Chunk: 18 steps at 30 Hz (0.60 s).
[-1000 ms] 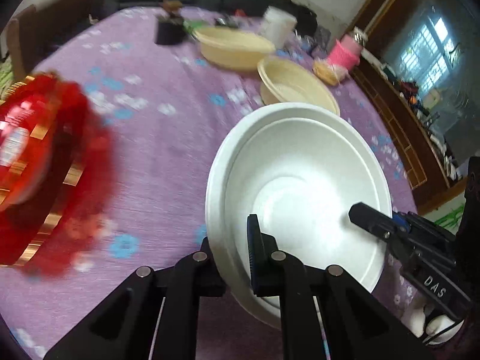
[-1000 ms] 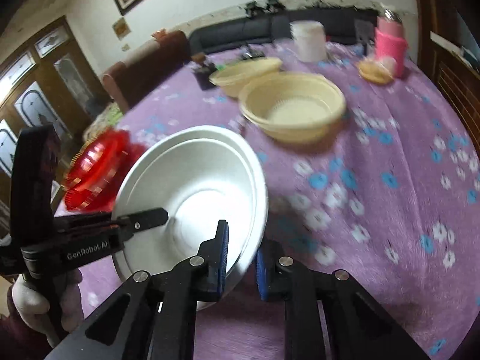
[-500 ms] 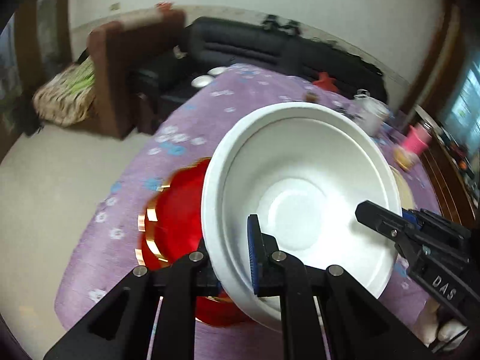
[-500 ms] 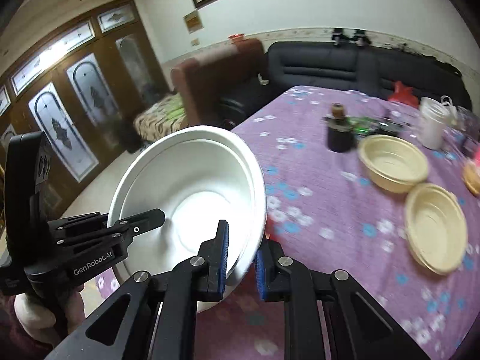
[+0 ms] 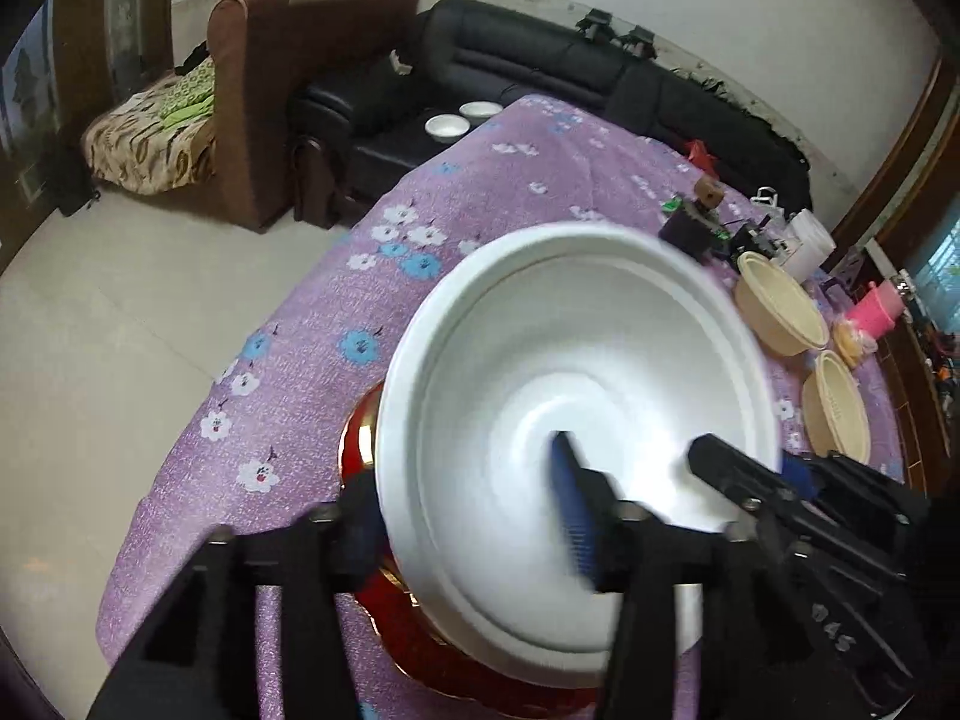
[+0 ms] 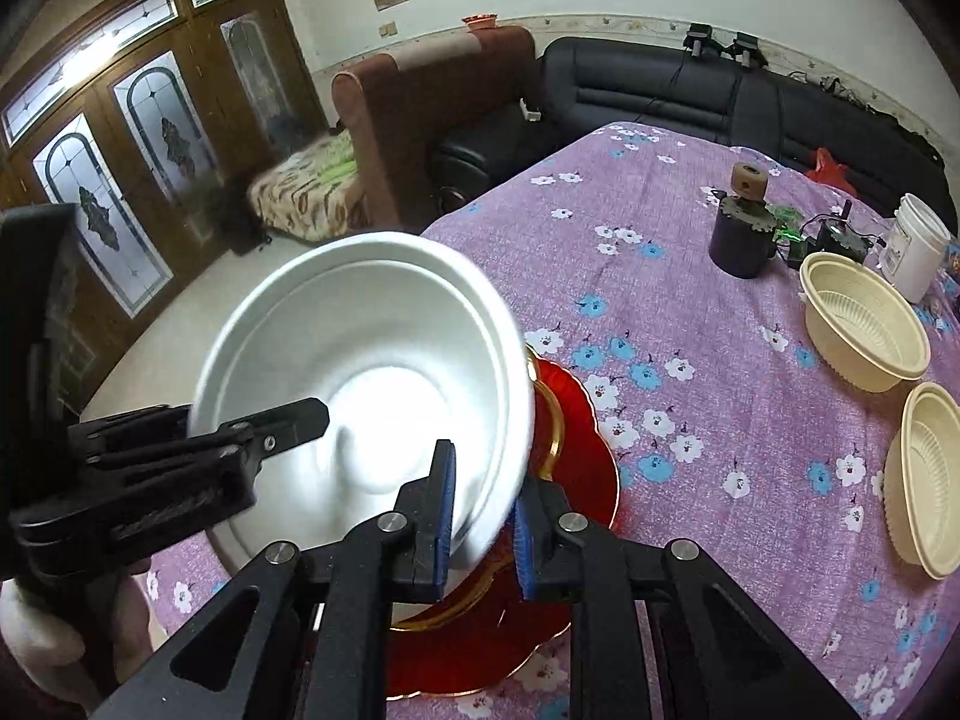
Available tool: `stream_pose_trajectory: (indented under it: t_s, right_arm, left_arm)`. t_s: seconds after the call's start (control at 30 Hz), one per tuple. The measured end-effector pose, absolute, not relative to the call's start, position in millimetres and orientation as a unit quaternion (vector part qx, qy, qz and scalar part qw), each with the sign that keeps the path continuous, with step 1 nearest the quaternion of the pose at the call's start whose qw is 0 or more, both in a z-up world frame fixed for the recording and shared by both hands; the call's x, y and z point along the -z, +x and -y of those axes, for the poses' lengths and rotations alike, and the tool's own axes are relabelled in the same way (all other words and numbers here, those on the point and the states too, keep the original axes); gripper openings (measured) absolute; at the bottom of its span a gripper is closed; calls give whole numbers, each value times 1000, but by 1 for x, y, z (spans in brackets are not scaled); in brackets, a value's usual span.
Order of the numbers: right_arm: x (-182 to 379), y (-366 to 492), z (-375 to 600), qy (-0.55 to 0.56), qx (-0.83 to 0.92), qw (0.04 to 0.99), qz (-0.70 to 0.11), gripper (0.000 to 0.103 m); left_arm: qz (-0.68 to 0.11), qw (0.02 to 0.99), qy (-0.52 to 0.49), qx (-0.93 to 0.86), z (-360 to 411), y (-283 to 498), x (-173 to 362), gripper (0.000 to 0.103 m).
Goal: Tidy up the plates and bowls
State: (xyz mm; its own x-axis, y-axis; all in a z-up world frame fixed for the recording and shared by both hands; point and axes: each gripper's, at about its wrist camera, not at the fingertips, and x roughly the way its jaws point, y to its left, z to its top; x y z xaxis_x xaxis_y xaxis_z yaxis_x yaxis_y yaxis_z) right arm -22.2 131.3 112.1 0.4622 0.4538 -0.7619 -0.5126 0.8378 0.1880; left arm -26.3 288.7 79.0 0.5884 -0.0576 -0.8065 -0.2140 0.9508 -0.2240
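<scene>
The step in hand looks like setting the white bowl [image 6: 372, 384] down on the red plate [image 6: 576, 456] near the worktop's [image 6: 690, 276] edge. In the right wrist view the bowl sits centre-left of the frame, tilted, over the plate. The left gripper [image 5: 468, 516], at the bottom of its own view, has its jaws opening either side of the bowl's rim, the pads off it. The right gripper [image 6: 483, 504], low centre in its view, pinches the opposite rim between its blue pads. Both point steeply down. Next, I judge, the right must level the bowl onto the plate, then let go.
</scene>
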Motion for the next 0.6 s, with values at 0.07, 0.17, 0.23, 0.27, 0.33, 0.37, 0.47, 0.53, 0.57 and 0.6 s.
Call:
stream_pose_trajectory:
  t_s: [0.07, 0.17, 0.23, 0.27, 0.33, 0.37, 0.47, 0.53, 0.57, 0.6]
  right_arm:
    - [-110, -22, -132, -34, -281, 858, -430, 21]
    - [-112, -24, -129, -29, -276, 863, -422, 21]
    - [-116, -28, -127, -31, -275, 871, -406, 25]
    - [-119, -30, -127, -34, -273, 874, -401, 28]
    - [-122, -33, -126, -39, -270, 879, -392, 48]
    - [-122, -33, -125, -38, -270, 880, -389, 52]
    - [-124, -34, -121, -30, -267, 885, -381, 55]
    - [-128, -37, -112, -13, -271, 888, -373, 55]
    - [-132, -38, -105, -1, -271, 890, -367, 55]
    - [-136, -40, -96, 13, -270, 893, -360, 55]
  left_arm:
    - [-447, 881, -147, -50, -288, -27, -82, 58]
    - [-442, 883, -152, -49, -289, -31, -87, 68]
    - [-432, 887, -150, -58, -290, -35, -93, 69]
    - [-427, 890, -149, -64, -291, -38, -96, 69]
    - [-418, 893, -151, -72, -293, -42, -101, 69]
    - [-410, 895, -155, -76, -294, -45, -105, 69]
    - [-395, 900, -169, -77, -295, -57, -114, 69]
    - [-387, 902, -177, -73, -293, -66, -121, 69]
    - [-380, 905, -180, -69, -289, -73, -126, 70]
    - [-374, 907, -181, -66, -286, -79, -129, 71]
